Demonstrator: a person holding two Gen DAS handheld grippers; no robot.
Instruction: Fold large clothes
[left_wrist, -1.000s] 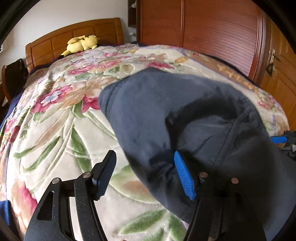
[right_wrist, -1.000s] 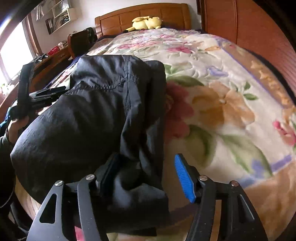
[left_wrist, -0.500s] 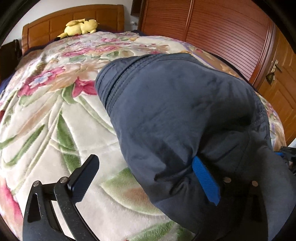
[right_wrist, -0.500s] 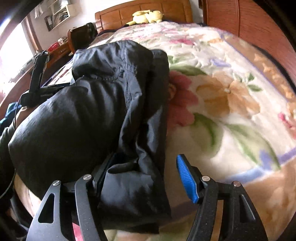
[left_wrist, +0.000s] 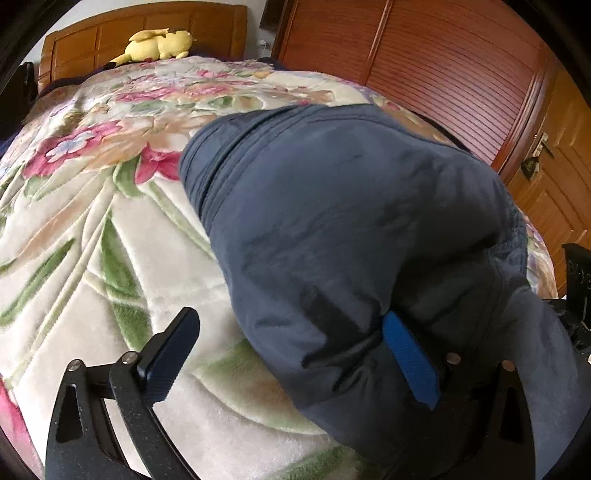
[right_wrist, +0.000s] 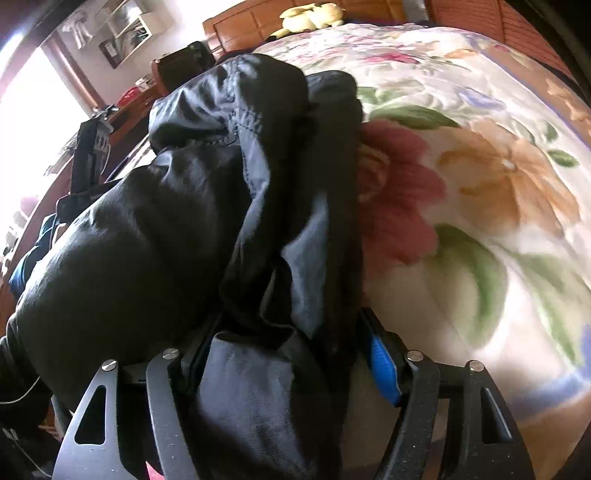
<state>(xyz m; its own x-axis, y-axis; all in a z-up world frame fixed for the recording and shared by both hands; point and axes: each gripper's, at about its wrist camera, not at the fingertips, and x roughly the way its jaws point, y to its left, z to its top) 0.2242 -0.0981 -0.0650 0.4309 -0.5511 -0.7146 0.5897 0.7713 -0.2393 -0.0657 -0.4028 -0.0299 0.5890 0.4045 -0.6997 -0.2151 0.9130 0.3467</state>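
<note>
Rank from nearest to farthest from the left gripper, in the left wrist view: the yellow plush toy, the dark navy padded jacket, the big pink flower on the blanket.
1. Dark navy padded jacket: lying against the left gripper on its right side.
2. Big pink flower: mid-bed, upper left.
3. Yellow plush toy: far end, by the wooden headboard.

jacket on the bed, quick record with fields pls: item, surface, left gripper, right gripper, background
item: dark jacket, bunched in a folded heap
surface: floral blanket on the bed
left gripper: open wide; jaws just closed slightly; jacket edge between them, one finger over bare blanket
right gripper: jacket fabric fills the gap between its fingers; grip unclear
background: yellow plush toy by the wooden headboard
</note>
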